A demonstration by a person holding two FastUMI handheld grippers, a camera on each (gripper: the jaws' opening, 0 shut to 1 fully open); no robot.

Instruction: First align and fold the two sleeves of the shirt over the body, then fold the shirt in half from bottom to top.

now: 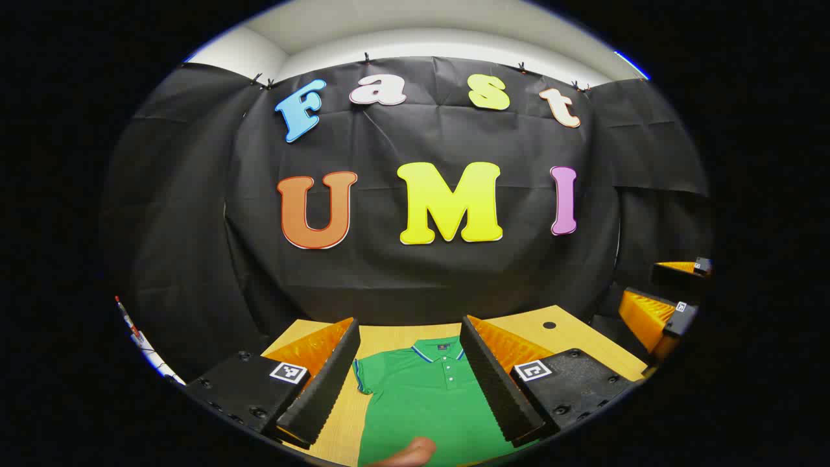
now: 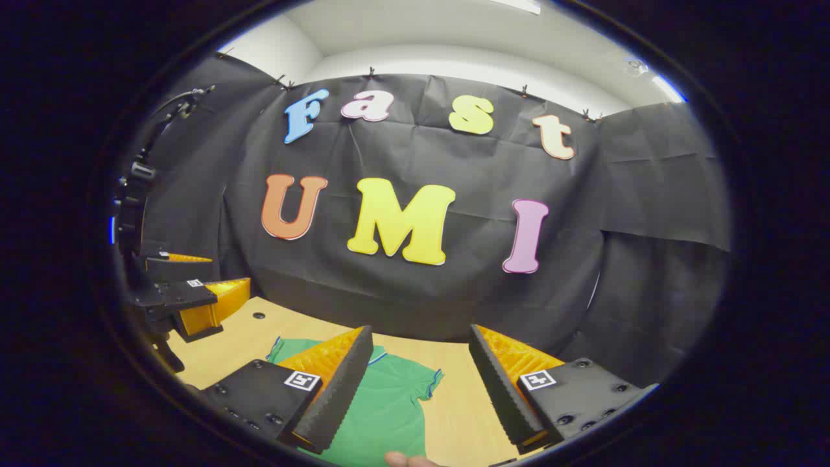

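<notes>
Green shirt point(image 1: 428, 402) lies flat below both splayed, empty grippers point(image 1: 415, 383) point(image 2: 421, 389); lower them to pinch each sleeve hem point(image 2: 431, 383).

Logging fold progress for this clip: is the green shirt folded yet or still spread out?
Spread. The green shirt lies flat on the table, collar up, a short sleeve sticking out sideways, not folded over the body.

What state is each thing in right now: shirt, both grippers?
green polo shirt: lying flat on the wooden table, collar toward the wall, sleeves spread out, not folded.
left gripper: open, above the shirt, holding nothing.
right gripper: open, above the shirt's sleeve side, holding nothing.
</notes>
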